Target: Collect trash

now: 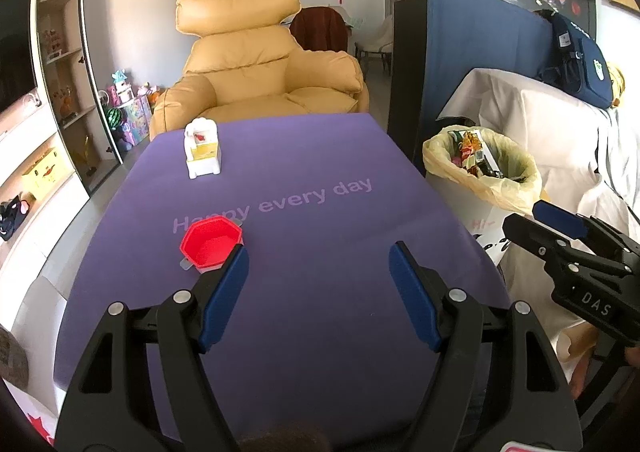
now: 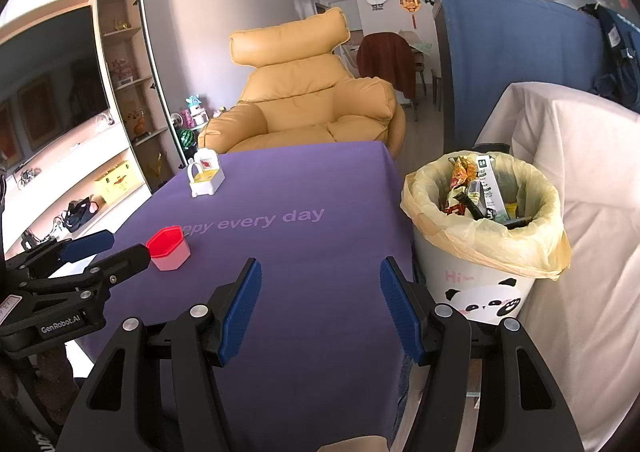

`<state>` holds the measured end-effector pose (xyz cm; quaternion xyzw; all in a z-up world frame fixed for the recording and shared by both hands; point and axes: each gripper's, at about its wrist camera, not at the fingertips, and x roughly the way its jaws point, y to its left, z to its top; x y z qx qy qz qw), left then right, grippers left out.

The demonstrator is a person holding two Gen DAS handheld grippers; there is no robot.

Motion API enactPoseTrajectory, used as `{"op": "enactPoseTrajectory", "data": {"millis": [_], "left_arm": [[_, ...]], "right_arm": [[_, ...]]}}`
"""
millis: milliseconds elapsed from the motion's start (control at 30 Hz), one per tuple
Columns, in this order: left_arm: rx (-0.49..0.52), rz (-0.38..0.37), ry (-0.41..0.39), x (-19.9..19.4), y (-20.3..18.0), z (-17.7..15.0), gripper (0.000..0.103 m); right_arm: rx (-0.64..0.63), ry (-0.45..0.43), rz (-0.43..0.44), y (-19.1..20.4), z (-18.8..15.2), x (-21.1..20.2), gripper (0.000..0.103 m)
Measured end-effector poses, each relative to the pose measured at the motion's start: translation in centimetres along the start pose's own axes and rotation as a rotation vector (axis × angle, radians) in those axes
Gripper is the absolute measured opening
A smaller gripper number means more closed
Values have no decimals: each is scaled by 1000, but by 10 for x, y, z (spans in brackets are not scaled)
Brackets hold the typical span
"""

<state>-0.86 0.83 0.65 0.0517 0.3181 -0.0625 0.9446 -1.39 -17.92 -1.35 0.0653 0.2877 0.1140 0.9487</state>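
Both sets of jaws hang wide apart and empty over the purple worktop [image 1: 320, 179], left gripper [image 1: 318, 276] near the red cup [image 1: 210, 244], right gripper [image 2: 320, 294] beside the bin [image 2: 484, 252] stuffed with wrappers [image 2: 476, 191].

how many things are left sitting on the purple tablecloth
2. A red cup sits near the left edge, close to the left gripper. A small white toy stands at the far left end. Nothing else shows on the tablecloth.
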Motion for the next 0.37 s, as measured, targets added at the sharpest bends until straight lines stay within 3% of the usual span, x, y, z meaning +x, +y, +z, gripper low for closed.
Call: {"op": "enactPoseTrajectory", "data": {"millis": [200, 267, 367], "left_arm": [[-41, -16, 70, 17, 16, 5, 69], [-65, -8, 95, 27, 38, 15, 69], [-163, 44, 109, 50, 104, 40, 73]], "right_arm": [[-34, 11, -8, 4, 3, 9, 58], [-65, 59, -1, 10, 11, 32, 58], [-82, 142, 58, 26, 24, 78, 58]]}}
